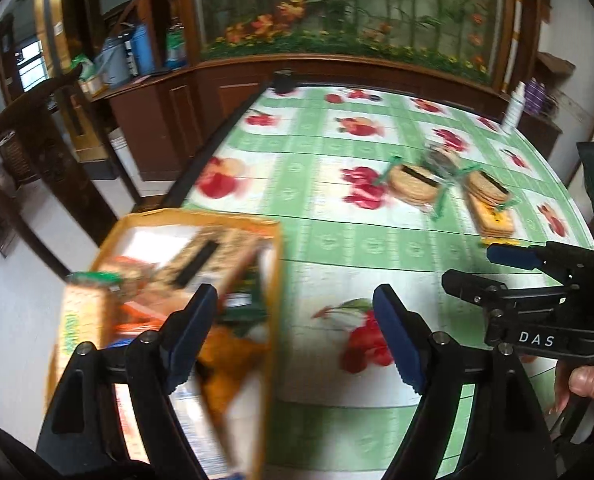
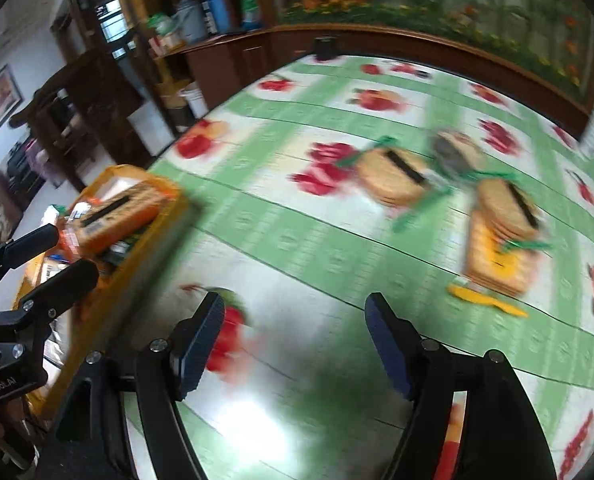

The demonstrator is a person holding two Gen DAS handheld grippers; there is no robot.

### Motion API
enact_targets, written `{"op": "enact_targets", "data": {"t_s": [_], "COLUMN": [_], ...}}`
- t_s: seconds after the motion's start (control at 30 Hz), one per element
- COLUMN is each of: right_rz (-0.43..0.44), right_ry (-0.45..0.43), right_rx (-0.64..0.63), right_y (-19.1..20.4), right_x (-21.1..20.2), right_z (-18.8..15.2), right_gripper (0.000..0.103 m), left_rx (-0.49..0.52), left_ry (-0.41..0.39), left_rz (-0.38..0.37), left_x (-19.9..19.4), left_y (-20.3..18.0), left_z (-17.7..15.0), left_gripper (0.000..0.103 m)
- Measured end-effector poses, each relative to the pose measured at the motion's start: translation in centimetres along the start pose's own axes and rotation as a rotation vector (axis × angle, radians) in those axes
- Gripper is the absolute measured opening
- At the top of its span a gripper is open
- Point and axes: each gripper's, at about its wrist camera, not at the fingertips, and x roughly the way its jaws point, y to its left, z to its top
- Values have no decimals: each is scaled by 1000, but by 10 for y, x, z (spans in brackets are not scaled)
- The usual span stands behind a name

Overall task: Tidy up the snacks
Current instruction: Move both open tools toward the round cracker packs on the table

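Note:
An orange basket (image 1: 275, 280) holding several snack packs stands at the table's left edge; it also shows in the right wrist view (image 2: 177, 196). Clear packs of round biscuits (image 1: 413, 182) and a square cracker pack (image 1: 493, 216) lie on the table at the far right; they also show in the right wrist view, round biscuits (image 2: 393, 176) and crackers (image 2: 497, 264). My left gripper (image 1: 297, 336) is open and empty, its left finger over the basket. My right gripper (image 2: 293, 344) is open and empty above bare tablecloth, short of the biscuit packs.
The table has a green cloth (image 1: 337, 240) with fruit prints. A white bottle (image 1: 515, 106) stands at its far right edge. A dark object (image 1: 283, 80) sits at the far edge. A wooden cabinet (image 1: 217, 92) and a chair (image 1: 37, 148) stand to the left.

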Motion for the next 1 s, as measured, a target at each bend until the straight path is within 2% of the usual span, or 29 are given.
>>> {"op": "enact_targets", "data": {"t_s": [0.3,0.53,0.67,0.8,1.0], "right_rz": [-69,-81,-79,-70,-75], "right_ry": [-1,3,-1,-1,12], "right_rx": [120,168,179,192,199], "right_y": [-70,-103,-116,-127,-145], "right_x": [-12,-14,-16,-17,-15], "right_z": [-16,-21,-21,-24,-23], "right_gripper": [77,77,77,77,77], "left_rx": [32,32,-35,-159,-255], "left_ry": [79,129,164,208,278], "left_rz": [-90,-112,-131,-162,-146], "left_x": [26,50,73,107,160], "left_y": [-50,-75,-85,-93,-108], "left_z": [15,37,57,78,101], "left_gripper": [82,82,82,82,82]}}
